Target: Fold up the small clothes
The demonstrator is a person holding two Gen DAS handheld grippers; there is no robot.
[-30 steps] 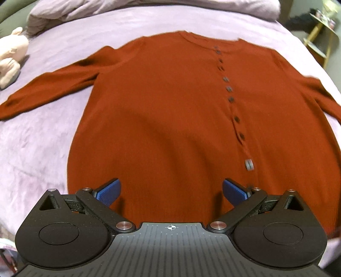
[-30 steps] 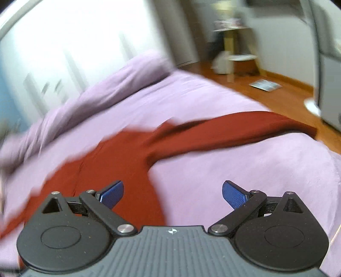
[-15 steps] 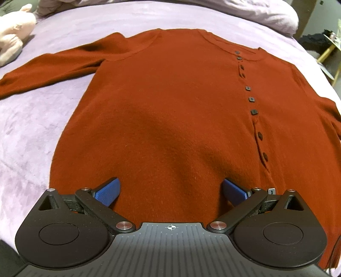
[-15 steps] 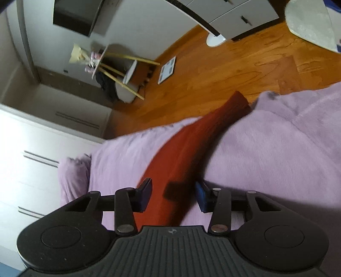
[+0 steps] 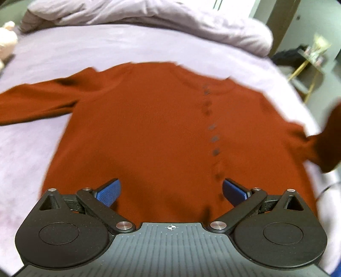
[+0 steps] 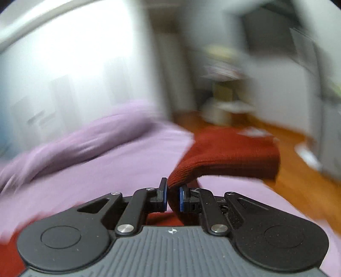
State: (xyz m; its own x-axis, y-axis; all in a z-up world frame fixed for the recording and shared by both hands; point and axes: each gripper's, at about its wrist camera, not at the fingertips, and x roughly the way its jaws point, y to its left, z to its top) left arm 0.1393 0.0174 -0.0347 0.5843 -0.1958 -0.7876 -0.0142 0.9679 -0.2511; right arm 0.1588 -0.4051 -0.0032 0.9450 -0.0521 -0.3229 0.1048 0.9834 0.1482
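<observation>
A rust-red buttoned cardigan (image 5: 153, 132) lies flat, front up, on a lilac bed (image 5: 106, 49). Its left sleeve (image 5: 36, 102) stretches out to the left. My left gripper (image 5: 171, 189) hovers open over the hem with nothing between its blue pads. In the right wrist view my right gripper (image 6: 172, 197) has its jaws closing, and the pads pinch the cardigan's right sleeve (image 6: 230, 153). The cuff end sticks out forward, lifted off the bed. In the left wrist view that raised sleeve (image 5: 328, 144) shows at the right edge.
A bunched lilac duvet (image 5: 149, 15) lies along the head of the bed. A pale plush toy (image 5: 6, 40) sits at the far left. Beyond the bed's right edge are a small side table (image 5: 309, 57) and a wooden floor (image 6: 298, 181).
My right gripper went from wide open to pinched on the right sleeve and lifted it off the bed. The left gripper drew back, so more of the bed shows.
</observation>
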